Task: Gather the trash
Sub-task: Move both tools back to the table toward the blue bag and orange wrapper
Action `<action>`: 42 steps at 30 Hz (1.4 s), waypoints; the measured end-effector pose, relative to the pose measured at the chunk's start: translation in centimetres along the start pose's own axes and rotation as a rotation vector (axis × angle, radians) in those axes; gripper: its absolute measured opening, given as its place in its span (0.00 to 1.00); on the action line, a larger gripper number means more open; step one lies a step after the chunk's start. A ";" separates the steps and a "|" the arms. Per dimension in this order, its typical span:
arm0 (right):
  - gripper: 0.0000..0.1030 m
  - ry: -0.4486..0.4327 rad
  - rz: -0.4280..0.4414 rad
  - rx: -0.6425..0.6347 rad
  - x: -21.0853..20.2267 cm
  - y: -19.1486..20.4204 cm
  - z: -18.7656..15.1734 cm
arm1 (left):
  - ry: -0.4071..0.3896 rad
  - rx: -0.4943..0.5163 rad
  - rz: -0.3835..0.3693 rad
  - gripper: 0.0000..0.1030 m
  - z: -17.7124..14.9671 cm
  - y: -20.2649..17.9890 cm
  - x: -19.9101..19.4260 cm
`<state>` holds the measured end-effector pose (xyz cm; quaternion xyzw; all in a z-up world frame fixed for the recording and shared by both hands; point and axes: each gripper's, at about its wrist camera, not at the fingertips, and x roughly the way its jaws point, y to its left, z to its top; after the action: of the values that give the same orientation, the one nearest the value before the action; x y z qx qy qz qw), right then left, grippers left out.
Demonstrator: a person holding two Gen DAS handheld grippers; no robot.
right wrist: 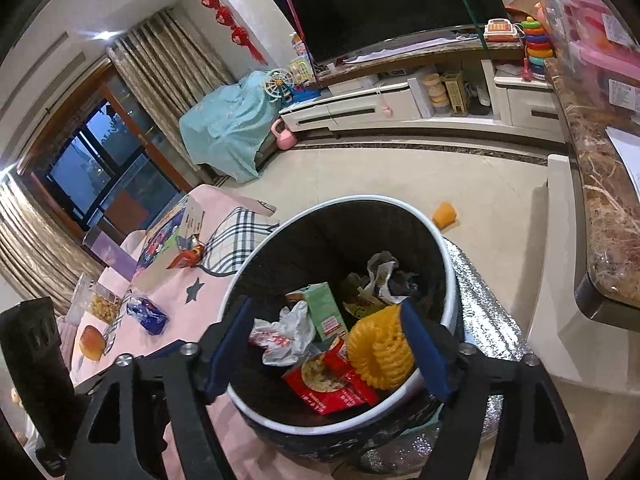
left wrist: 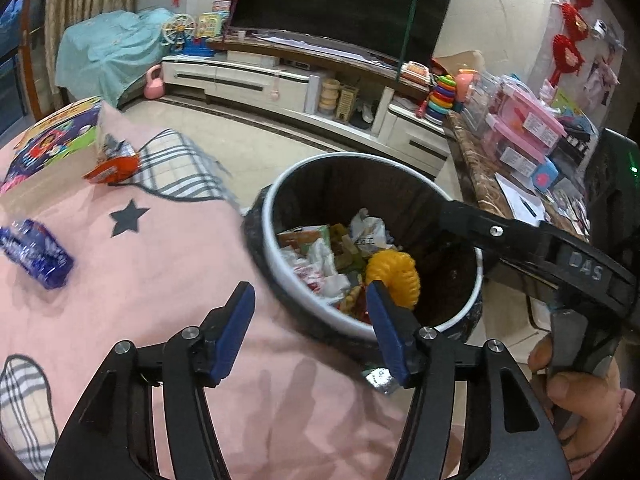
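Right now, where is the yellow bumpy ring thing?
The yellow ring is in the trash bin, on the red box beside the crumpled white bag. In the right wrist view it sits near the right-hand blue finger.

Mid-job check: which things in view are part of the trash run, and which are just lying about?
Part of the job:
trash bin
yellow foam net, in the bin
blue wrapper on the pink cloth
orange wrapper on the cloth

Lying about:
TV
ring stacker toy
pink kettlebell
bread roll
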<state>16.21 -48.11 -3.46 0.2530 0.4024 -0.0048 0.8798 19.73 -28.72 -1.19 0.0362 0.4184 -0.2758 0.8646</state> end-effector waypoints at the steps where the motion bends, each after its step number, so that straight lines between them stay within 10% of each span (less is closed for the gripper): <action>1: 0.81 -0.001 0.002 -0.002 -0.1 0.2 -0.1 | -0.001 -0.008 0.005 0.59 -0.2 0.3 -0.2; 42: 0.95 0.113 0.172 -0.232 5.8 16.0 -5.8 | -0.061 -0.404 0.208 0.69 -9.1 18.3 -7.8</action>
<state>19.48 -30.45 -3.72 0.1830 0.4261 0.1316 0.8762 18.72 -7.09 -4.34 -0.1030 0.4329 -0.0969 0.8903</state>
